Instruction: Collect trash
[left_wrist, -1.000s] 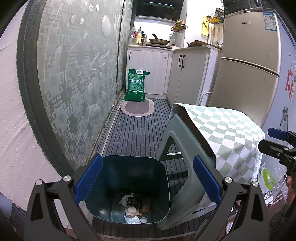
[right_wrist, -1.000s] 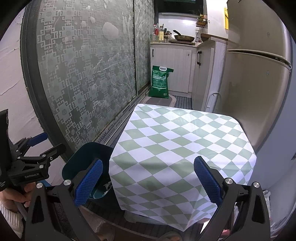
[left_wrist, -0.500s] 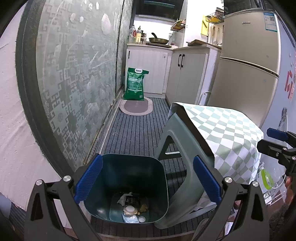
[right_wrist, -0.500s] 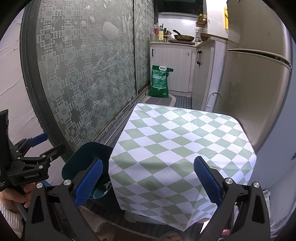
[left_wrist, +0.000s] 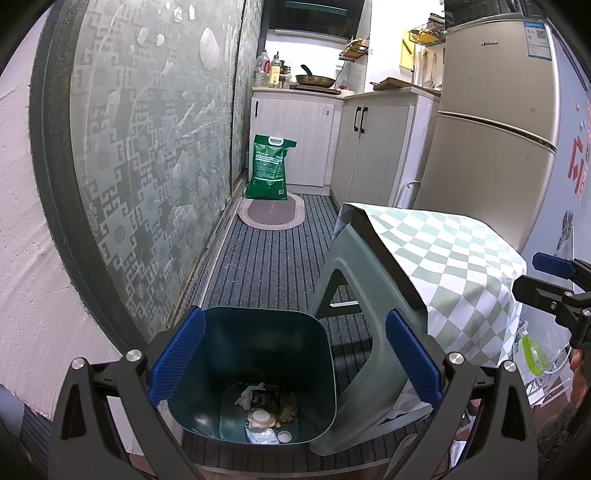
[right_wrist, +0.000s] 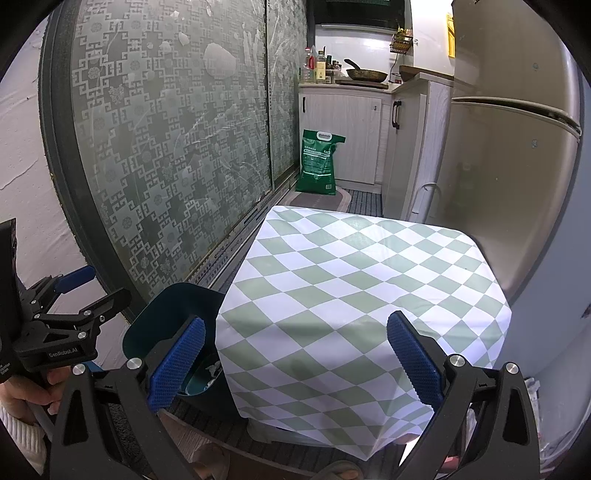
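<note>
A dark teal trash bin (left_wrist: 258, 354) stands on the striped floor beside a stool. Trash (left_wrist: 264, 410) lies at its bottom: crumpled paper, a dark wrapper, a white lid, a small cap. My left gripper (left_wrist: 293, 363) is open and empty, held above the bin's mouth. My right gripper (right_wrist: 293, 363) is open and empty, above the front edge of the green-and-white checked cloth (right_wrist: 354, 288) that covers the stool (left_wrist: 347, 295). The bin's rim also shows in the right wrist view (right_wrist: 162, 314), left of the cloth. The left gripper shows there too (right_wrist: 74, 295).
A frosted patterned sliding door (left_wrist: 147, 177) runs along the left. A beige fridge (left_wrist: 487, 140) stands right of the stool. A green bag (left_wrist: 269, 168) and an oval mat (left_wrist: 272, 214) lie at the far end by white cabinets (left_wrist: 295, 144).
The left gripper view has drifted slightly back and up from the bin. The right gripper has barely moved. Both stay open.
</note>
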